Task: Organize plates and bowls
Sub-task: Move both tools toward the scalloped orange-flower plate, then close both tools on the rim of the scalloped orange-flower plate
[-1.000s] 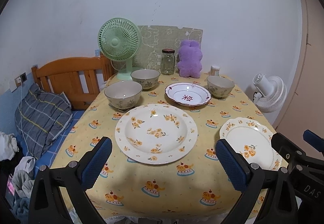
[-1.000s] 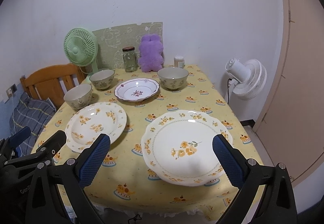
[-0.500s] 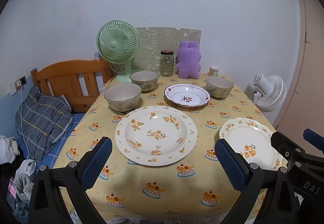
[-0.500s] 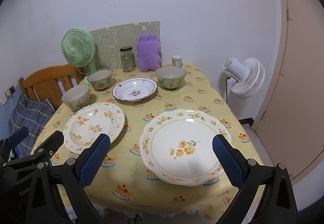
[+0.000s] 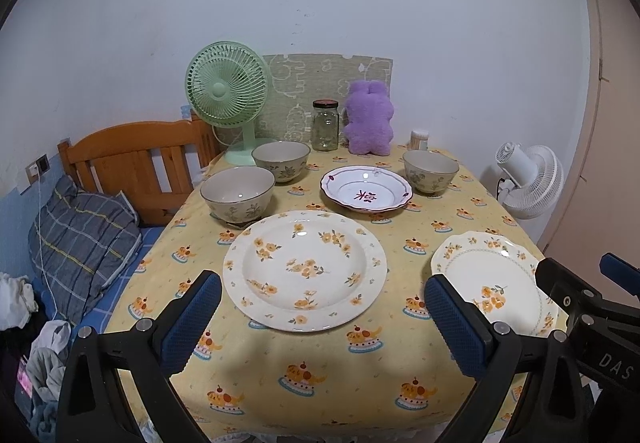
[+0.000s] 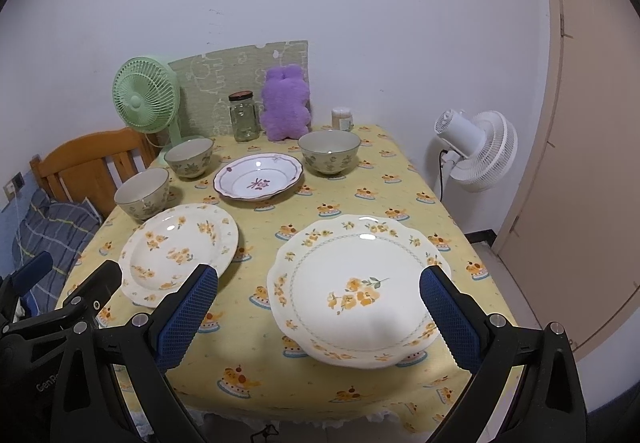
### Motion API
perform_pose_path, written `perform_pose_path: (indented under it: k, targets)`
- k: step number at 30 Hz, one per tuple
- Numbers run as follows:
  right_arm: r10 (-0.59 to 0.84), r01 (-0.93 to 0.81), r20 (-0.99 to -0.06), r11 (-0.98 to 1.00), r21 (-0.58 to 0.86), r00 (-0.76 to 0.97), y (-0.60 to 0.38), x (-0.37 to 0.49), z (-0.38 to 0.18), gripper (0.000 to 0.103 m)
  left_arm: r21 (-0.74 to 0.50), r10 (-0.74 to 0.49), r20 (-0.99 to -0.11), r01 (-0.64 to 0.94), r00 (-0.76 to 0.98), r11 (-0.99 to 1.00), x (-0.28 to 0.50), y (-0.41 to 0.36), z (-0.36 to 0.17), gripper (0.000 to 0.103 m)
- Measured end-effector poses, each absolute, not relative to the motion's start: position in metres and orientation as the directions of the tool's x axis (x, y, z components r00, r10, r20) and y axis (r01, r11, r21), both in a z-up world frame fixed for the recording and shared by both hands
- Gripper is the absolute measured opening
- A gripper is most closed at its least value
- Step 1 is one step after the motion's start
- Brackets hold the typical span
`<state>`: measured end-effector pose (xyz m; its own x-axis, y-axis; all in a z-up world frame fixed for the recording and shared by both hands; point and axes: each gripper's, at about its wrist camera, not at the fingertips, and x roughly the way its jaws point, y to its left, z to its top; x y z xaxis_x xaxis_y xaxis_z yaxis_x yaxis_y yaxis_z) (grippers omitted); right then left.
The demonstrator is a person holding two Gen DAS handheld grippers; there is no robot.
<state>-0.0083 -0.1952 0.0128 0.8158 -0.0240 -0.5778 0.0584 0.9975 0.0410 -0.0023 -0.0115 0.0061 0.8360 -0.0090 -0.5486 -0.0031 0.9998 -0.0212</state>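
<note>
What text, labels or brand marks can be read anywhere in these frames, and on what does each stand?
"DAS": white letters on the right gripper body, cut off by the frame edge.
"Genp": on the left gripper body, likewise cut off.
Purple-rimmed plate: a red mark at its centre, unreadable.
Glass jar: no label visible.

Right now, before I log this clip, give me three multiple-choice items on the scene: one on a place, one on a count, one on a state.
1. Where does the purple-rimmed plate sit?
A. at the table's near edge
B. behind the two floral plates, between bowls
C. on the bed

2. How many bowls are on the table?
A. two
B. three
C. five

3. What state are the two grippers in?
A. both open, holding nothing
B. both shut on plates
C. one holds a bowl

Answers:
1 B: it lies past the deep floral plate and scalloped plate.
2 B: three separate bowls.
3 A: left gripper and right gripper gape empty.
</note>
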Motion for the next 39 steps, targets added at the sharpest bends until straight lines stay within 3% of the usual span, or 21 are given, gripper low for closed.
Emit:
perform_pose_path:
  k: [10,20,39]
  targets:
    - [-0.047,0.078,-0.576,0.997,0.029,0.816,-0.190,-0.004,0.014,0.100,0.002,-0.012,-0.532,0.016,0.847,1.000,0.001,-0.015,0.008,0.098]
    - [-0.077,0.117,-0.594,0.993,0.030,0.801,-0.184,0.006,0.013,0.100,-0.041,-0.066,-0.571,0.052,0.819,0.998,0.021,-0.007,0.001,0.097]
    - [-0.139,0.209,-0.686,0.978,0.019,0.714,-0.248,0.063,-0.020,0.092,-0.054,-0.137,-0.690,0.138,0.710,0.989,0.086,-0.086,-0.029,0.079]
